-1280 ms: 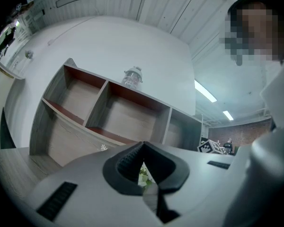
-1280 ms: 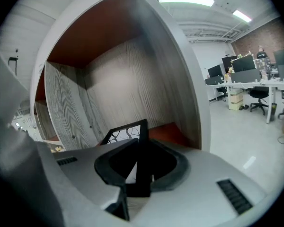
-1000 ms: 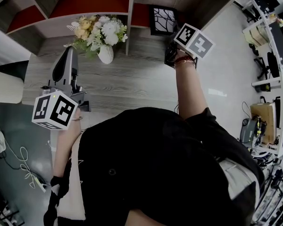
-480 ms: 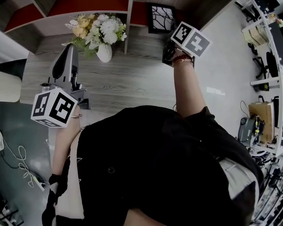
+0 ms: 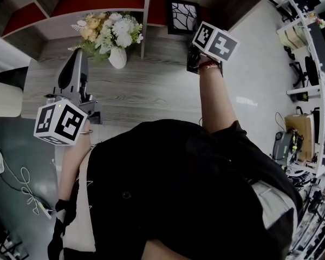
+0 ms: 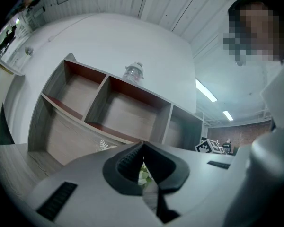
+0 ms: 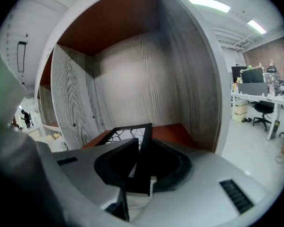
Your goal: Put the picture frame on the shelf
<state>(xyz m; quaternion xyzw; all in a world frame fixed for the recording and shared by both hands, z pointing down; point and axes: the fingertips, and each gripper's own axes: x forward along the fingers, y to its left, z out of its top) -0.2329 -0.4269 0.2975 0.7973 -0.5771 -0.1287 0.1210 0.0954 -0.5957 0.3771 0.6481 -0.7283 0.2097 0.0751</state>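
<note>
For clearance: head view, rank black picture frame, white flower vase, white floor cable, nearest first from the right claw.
1. Black picture frame, in the right claw, in the shelf.
2. White flower vase, left, on the wooden top.
3. White floor cable, lower left.

The right gripper [image 5: 192, 46] has rolled slightly since a second ago, and the picture frame [image 5: 183, 16] clamped in it now leans a little differently inside the shelf [image 5: 146, 15].

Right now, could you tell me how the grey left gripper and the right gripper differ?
The left gripper is shut and empty; the right gripper is shut on the black picture frame. The left hangs over the grey wooden table; the right points into the red-floored shelf. Both face the shelf.
</note>
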